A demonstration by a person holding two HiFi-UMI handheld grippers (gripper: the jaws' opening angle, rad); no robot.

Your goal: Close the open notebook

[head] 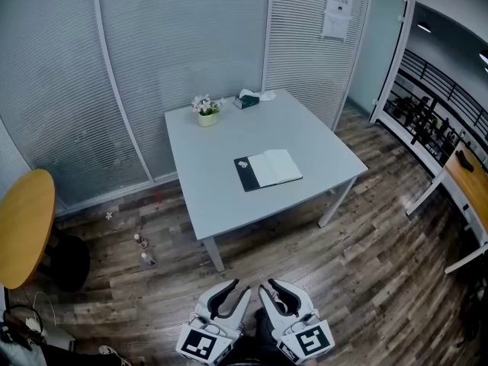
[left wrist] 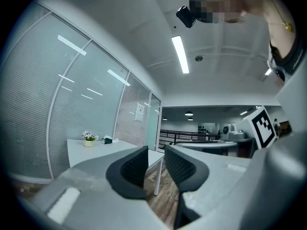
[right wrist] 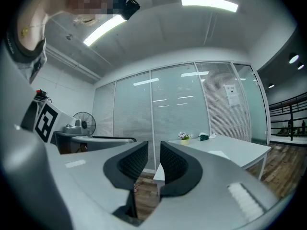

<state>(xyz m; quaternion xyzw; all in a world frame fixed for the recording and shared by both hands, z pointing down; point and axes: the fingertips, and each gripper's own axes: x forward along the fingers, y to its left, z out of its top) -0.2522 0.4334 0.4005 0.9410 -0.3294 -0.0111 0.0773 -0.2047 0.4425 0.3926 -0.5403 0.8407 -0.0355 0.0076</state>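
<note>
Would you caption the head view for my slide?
Open notebook on a table; left gripper and right gripper open, short of it.

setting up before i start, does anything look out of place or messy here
A few small items lie loose on the floor left of the table, too small to identify. The notebook lies open and flat; nothing spilled.

place: office | cues: blind-covered glass partitions (head: pixel 191 52); grey meeting table (head: pixel 229 181); ceiling strip lights (left wrist: pixel 180 54)

Left gripper (head: pixel 237 287) and right gripper (head: pixel 270 285) cut off by the bottom edge behind their fingers, wall notice (head: pixel 338 14) far beyond, print too small to read
</note>
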